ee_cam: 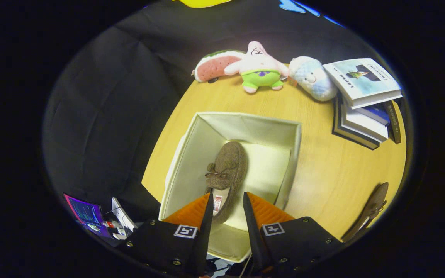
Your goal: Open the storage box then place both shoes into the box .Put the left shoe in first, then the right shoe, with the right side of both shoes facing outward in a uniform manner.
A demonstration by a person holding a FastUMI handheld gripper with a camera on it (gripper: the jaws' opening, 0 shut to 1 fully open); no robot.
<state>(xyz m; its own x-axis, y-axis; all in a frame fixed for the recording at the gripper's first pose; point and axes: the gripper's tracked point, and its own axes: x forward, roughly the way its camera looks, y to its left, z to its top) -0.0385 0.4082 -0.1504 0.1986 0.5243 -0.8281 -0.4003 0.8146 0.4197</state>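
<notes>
While one brown shoe already lies on the floor of the open storage box, I judge the second shoe to be the next target. It rests on the wooden table, outside the box and well to the right of the gripper, with its long axis running roughly parallel to the boxed shoe, toe pointing away from me. I expect the gripper must swing right, past the right wall of the box, to reach it.

The gripper fingers stand apart with nothing between the pads; they hover above the near end of the box, with the heel of the boxed shoe visible in the gap below them. That shoe lies along the left side of the box, leaving free floor on the right.

Limits of observation: the second shoe is squeezed by lens distortion, so I cannot tell whether it is the left or the right shoe, nor whether it lies flat. The near wall of the box is partly covered by the fingers. Plush toys and stacked books sit beyond the box.
</notes>
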